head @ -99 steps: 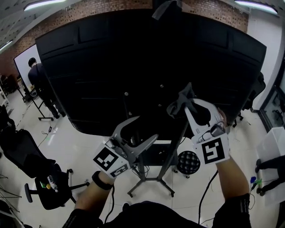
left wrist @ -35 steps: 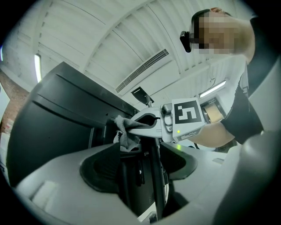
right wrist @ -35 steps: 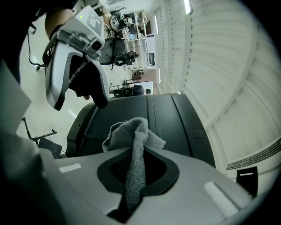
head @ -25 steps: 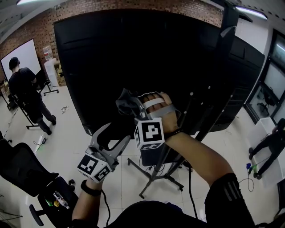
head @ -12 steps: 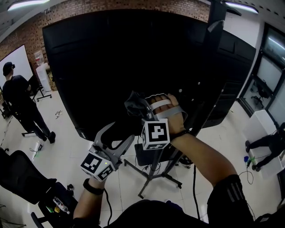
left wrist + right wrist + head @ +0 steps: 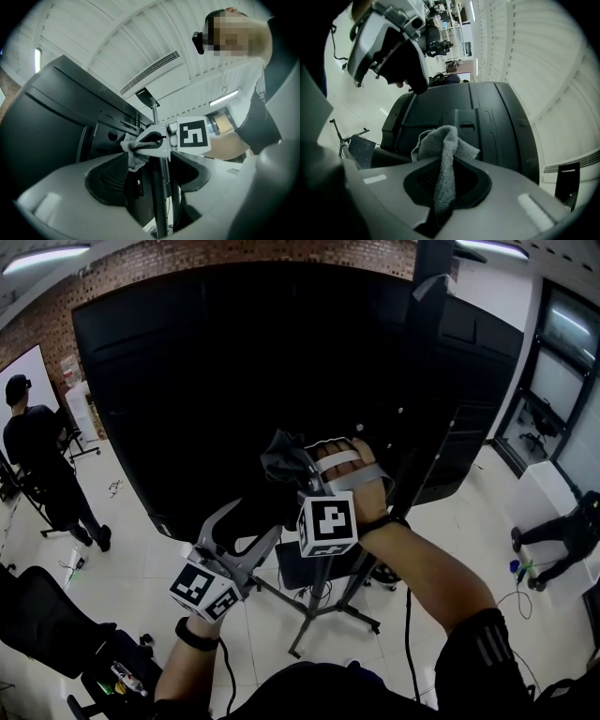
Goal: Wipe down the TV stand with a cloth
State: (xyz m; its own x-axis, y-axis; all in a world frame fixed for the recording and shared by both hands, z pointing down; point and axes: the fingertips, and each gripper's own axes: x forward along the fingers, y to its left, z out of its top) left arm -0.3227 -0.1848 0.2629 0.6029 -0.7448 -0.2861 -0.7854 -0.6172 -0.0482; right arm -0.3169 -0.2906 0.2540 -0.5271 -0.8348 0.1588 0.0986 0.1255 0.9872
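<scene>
The TV stand's pole (image 6: 427,352) rises at the upper right, and its legs (image 6: 323,615) spread on the white floor below. It carries a big black TV (image 6: 216,371), seen from the back. My right gripper (image 6: 286,470) is shut on a grey cloth (image 6: 279,457) and holds it against the TV's lower back panel. In the right gripper view the cloth (image 6: 443,154) bunches out of the shut jaws of my right gripper (image 6: 444,180). My left gripper (image 6: 248,526) hangs open just below and to the left, holding nothing. The left gripper view shows the pole (image 6: 161,197) and the cloth (image 6: 133,158).
A person (image 6: 37,456) stands at the far left by a whiteboard (image 6: 23,381). An office chair (image 6: 47,624) sits at the lower left. A white box (image 6: 553,507) and another person (image 6: 562,540) are at the right. A cable (image 6: 408,634) trails by the stand's legs.
Four seconds ago my right gripper held the cloth at the right, by the pole; it has since crossed to the middle of the TV's back. In the last second little has moved.
</scene>
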